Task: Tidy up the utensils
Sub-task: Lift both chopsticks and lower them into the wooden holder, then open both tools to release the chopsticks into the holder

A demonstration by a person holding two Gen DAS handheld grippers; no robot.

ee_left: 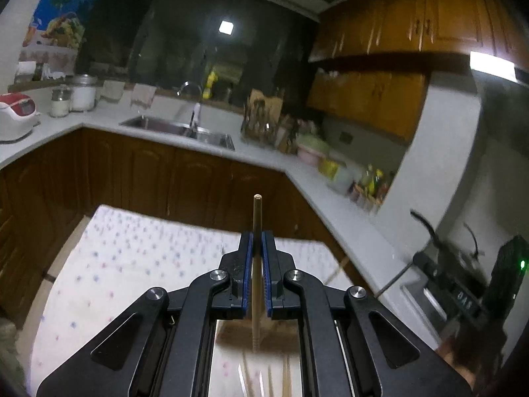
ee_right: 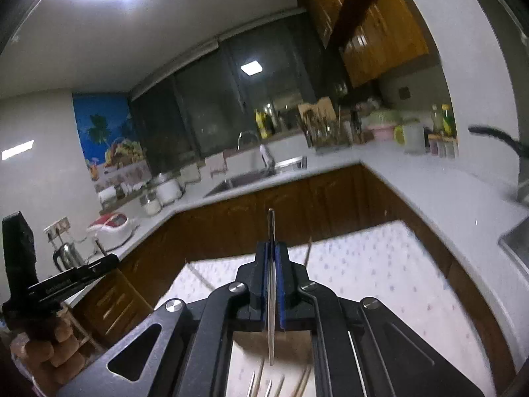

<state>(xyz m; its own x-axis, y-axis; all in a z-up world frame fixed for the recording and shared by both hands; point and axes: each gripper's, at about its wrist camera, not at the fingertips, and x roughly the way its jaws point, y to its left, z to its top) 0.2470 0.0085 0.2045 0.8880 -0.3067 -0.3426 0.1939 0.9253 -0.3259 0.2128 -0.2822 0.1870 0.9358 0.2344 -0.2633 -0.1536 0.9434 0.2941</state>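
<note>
My left gripper (ee_left: 258,236) is shut on a wooden chopstick (ee_left: 256,211) that stands upright between the blue pads, its tip above the fingers. My right gripper (ee_right: 271,248) is shut on a thin metal utensil (ee_right: 271,228), seen edge-on and upright. Both are held above a table with a dotted white cloth (ee_left: 139,254), which also shows in the right wrist view (ee_right: 380,264). Several more chopsticks (ee_left: 264,380) and utensils (ee_right: 281,383) lie below the grippers, partly hidden. A loose stick (ee_right: 308,251) pokes up beyond the right gripper.
A white L-shaped counter (ee_left: 99,129) with a sink (ee_left: 180,129), a rice cooker (ee_left: 15,115), jars, a utensil rack (ee_left: 264,122) and bottles runs behind. Brown cabinets stand below and above. The other hand-held gripper shows at the left edge (ee_right: 36,284).
</note>
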